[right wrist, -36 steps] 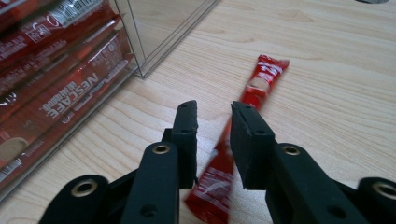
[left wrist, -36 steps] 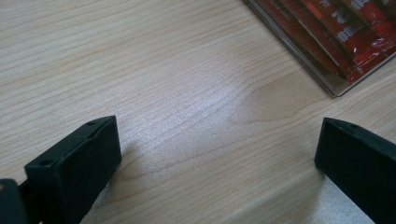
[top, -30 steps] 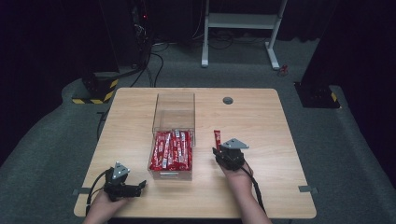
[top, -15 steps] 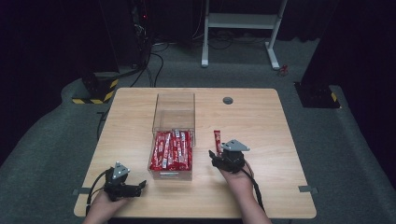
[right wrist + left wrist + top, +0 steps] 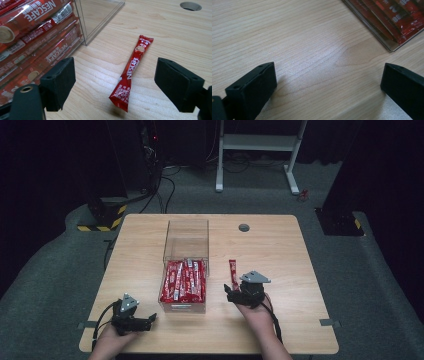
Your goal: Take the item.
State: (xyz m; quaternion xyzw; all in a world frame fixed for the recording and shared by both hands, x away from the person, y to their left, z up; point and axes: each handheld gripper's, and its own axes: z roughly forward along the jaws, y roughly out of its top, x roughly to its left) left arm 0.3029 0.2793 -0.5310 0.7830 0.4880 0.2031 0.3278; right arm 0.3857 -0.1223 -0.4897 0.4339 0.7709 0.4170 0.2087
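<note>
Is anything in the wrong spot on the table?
Yes: one red coffee stick lies loose on the table, right of the clear box holding the other sticks. The right gripper sits around it, jaws open.

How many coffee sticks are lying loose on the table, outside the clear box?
1. A single coffee stick lies on the wooden table, right of the clear box, between the open jaws of the right claw. The others sit packed inside the box.

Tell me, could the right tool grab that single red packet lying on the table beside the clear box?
Probably yes. The red packet lies on bare wood right ahead of the right tool, whose jaws have just been opening and stand wide either side of it. The clear box sits off to one side.
</note>
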